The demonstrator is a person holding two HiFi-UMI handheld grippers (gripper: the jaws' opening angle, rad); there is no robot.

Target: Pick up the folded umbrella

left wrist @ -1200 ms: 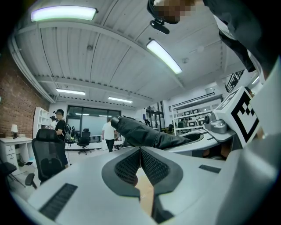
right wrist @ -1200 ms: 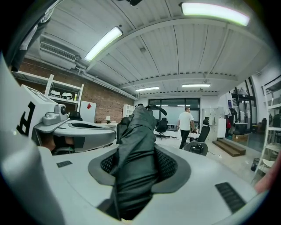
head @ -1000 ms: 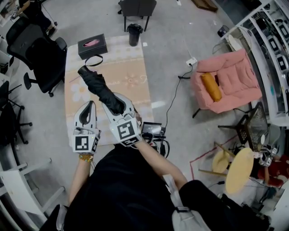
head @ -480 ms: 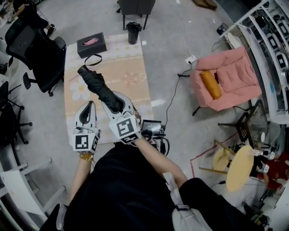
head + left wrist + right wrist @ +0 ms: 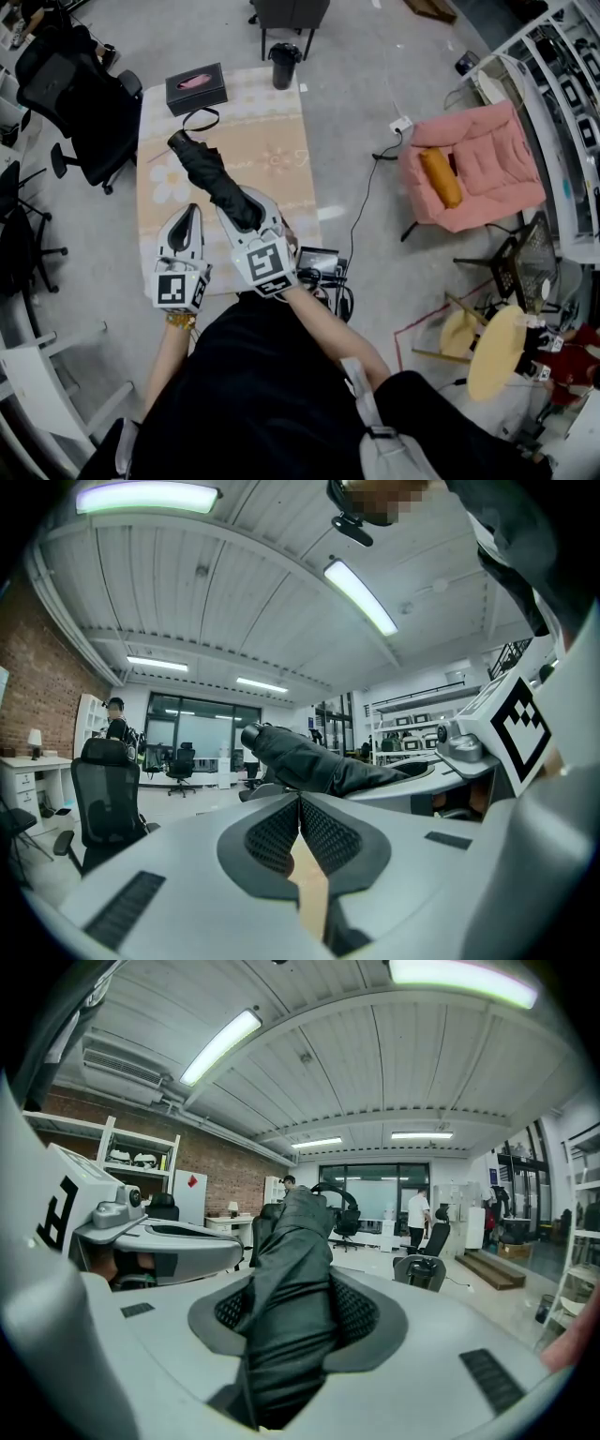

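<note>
The folded umbrella point(image 5: 208, 173) is black and slim. In the head view it runs on a slant from the upper left of the frame down toward the centre, above the peach flowered cloth of the bench point(image 5: 272, 178). Its near end sits between the jaws of the right tongs point(image 5: 246, 214). Its far end, with a thin loop strap point(image 5: 199, 119), points toward the top left. In the right gripper view the dark fabric fills the gap between the two ribbed pads, which press on it from both sides, so these tongs are clenched on the umbrella. The rest of it reaches straight out ahead of the jaws.

The left tongs point(image 5: 187, 214) are just beside the right pair, on their left, and hold nothing. In the left gripper view their pads meet at the tips, and the umbrella crosses the frame just past them, apart from them.

Farther out on the bench, a black tissue box point(image 5: 196, 89) stands near the far edge. A dark bin point(image 5: 284, 66) stands on the floor beyond it. A pink armchair point(image 5: 487, 150) with an orange cushion point(image 5: 439, 178) is at the right, and a black office chair point(image 5: 70, 94) is at the upper left.
</note>
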